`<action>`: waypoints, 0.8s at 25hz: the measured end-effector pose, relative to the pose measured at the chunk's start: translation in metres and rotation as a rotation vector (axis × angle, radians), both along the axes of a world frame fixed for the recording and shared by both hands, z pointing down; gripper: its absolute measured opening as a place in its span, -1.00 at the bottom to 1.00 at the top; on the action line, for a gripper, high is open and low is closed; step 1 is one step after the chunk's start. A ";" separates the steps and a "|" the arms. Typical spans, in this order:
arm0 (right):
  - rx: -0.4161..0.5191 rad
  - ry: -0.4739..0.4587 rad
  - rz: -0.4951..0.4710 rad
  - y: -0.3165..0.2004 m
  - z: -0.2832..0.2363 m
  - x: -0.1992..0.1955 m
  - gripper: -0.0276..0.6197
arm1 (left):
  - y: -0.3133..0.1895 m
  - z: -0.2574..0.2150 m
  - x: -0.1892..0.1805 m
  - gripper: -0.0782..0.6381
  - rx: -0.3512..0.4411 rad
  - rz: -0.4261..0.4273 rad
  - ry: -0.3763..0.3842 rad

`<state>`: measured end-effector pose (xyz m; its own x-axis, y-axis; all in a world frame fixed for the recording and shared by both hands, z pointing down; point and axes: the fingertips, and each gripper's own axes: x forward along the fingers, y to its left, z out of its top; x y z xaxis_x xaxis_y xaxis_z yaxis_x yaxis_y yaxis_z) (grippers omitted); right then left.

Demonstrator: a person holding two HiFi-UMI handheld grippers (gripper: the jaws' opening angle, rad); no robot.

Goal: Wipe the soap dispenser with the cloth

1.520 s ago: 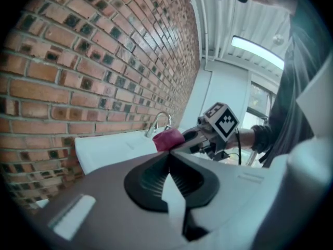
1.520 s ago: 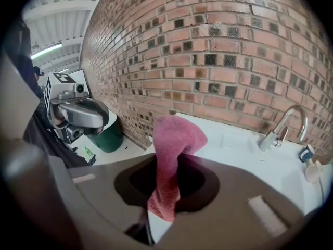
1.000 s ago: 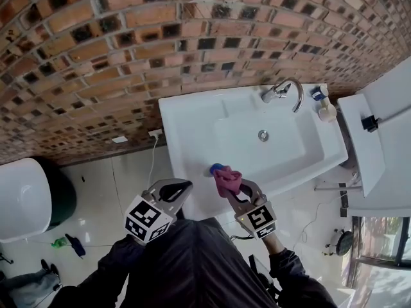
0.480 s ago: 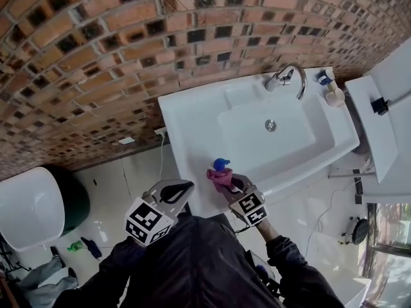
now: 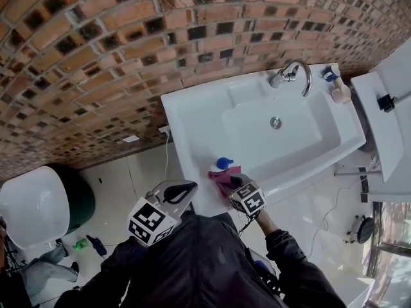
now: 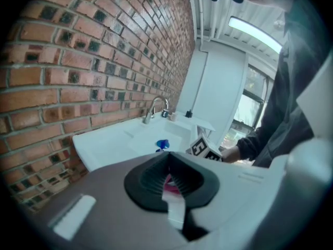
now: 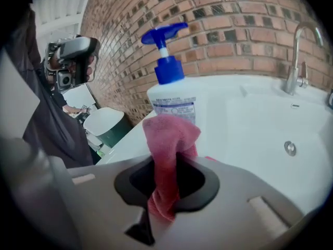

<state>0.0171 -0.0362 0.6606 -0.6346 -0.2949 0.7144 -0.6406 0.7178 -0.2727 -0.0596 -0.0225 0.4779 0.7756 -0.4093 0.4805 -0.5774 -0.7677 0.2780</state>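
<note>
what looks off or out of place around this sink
Nothing stands out. The soap dispenser stands upright on the near corner of the sink, no spill or damage shows, and the pink cloth is pinched in the right gripper close by it.

Soap dispenser (image 7: 170,90): white plastic bottle with a printed label and a blue pump head, spout pointing to the left in the right gripper view. It stands upright on the flat front rim of the white sink (image 5: 186,127), near the basin's corner, and from the head view only the blue top shows. Cloth (image 7: 167,139): small pink-red rag, bunched into a vertical fold and pinched between the jaws of the right gripper (image 7: 165,163). Its top end sticks up and flops over, the lower end hangs below. The cloth sits just in front of the bottle's lower label; contact is unclear.
</note>
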 end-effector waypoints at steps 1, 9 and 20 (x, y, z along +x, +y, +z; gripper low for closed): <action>-0.024 0.001 0.003 0.000 0.002 -0.001 -0.70 | 0.000 0.000 0.002 -0.78 0.002 0.007 -0.002; 0.005 -0.075 0.042 0.001 -0.041 0.019 -0.70 | -0.014 0.025 0.018 -0.75 -0.014 0.037 -0.073; 0.088 -0.172 0.145 -0.066 -0.105 0.062 -0.71 | -0.029 0.058 0.056 -0.54 -0.036 0.091 -0.133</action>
<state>0.0790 -0.1019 0.5553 -0.6911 -0.4480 0.5673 -0.6882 0.6478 -0.3268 -0.0036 -0.0516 0.5357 0.7375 -0.3211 0.5942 -0.5393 -0.8096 0.2318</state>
